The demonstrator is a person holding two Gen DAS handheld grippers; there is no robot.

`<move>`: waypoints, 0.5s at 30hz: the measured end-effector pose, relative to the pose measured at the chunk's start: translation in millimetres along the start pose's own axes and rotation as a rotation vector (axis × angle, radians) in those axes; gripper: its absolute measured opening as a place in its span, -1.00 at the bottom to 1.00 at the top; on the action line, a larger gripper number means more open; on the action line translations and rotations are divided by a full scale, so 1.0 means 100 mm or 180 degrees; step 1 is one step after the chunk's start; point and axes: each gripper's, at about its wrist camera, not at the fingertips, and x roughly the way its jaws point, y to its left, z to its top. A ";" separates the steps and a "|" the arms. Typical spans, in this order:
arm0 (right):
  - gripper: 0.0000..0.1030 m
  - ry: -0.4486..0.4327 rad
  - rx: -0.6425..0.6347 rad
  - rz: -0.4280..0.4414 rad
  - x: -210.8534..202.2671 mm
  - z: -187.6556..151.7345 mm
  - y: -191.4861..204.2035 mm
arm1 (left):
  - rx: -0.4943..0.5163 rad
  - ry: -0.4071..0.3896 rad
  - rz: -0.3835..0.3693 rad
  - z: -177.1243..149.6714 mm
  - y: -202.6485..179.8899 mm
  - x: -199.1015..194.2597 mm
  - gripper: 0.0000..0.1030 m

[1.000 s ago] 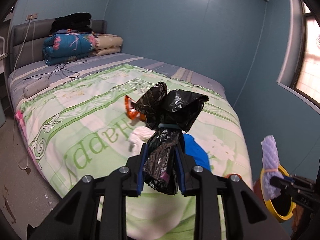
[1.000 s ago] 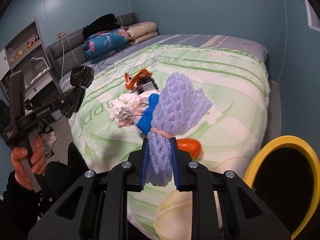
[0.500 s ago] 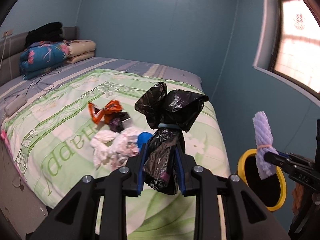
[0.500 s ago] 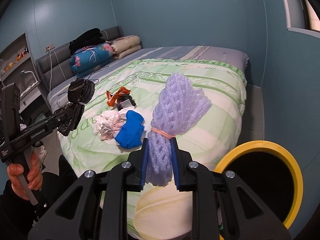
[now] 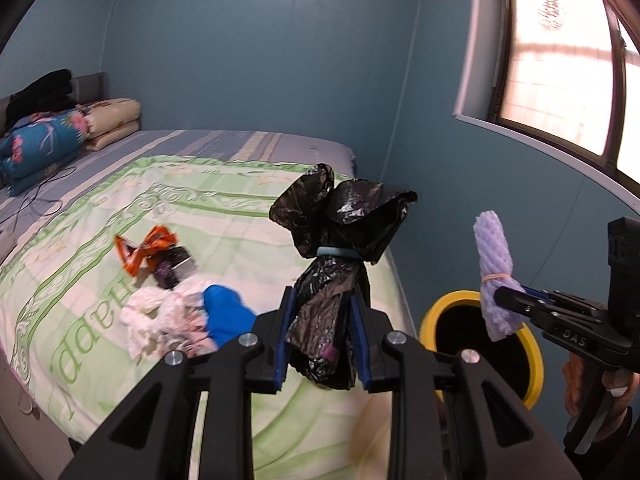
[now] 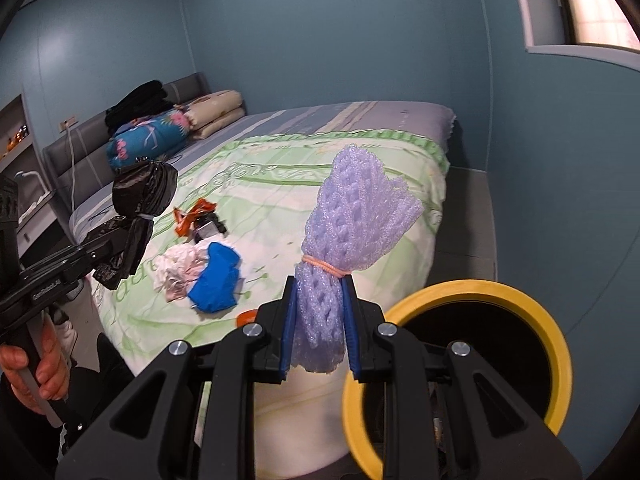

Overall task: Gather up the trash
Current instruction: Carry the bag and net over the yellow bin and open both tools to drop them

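My left gripper (image 5: pixel 322 334) is shut on a black plastic bag (image 5: pixel 340 240) tied with a band, held above the bed's foot end. It also shows in the right wrist view (image 6: pixel 136 216). My right gripper (image 6: pixel 318 326) is shut on a purple foam net bundle (image 6: pixel 352 232) tied with a rubber band, just left of and above the yellow-rimmed bin (image 6: pixel 556 344). The bundle (image 5: pixel 494 264) and bin (image 5: pixel 440 312) also show in the left wrist view. On the bed lie an orange wrapper (image 5: pixel 146 246), a dark packet (image 5: pixel 172 268), white crumpled tissue (image 5: pixel 160 316) and a blue item (image 5: pixel 226 312).
The green patterned bed (image 5: pixel 120 208) fills the left. Folded blankets and pillows (image 5: pixel 48 136) lie at its head. A small orange thing (image 6: pixel 248 316) lies near the bed's edge. Blue walls and a window (image 5: pixel 560 60) stand to the right. A grey floor strip (image 6: pixel 464 216) runs beside the bed.
Both grippers have swung right toward the bin, holding their loads. The bin now sits closer and larger under the right gripper. The trash on the bed has shifted left in view.
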 end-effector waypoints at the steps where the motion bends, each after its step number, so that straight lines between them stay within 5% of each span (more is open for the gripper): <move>1: -0.61 -0.0003 0.0021 -0.0018 0.00 0.00 -0.02 | 0.0022 0.0006 -0.0025 0.01 -0.05 0.02 -0.53; 15: -0.61 -0.0036 0.0241 -0.0266 -0.13 -0.05 -0.45 | 0.0208 0.0169 -0.0408 0.09 -0.60 0.41 -0.53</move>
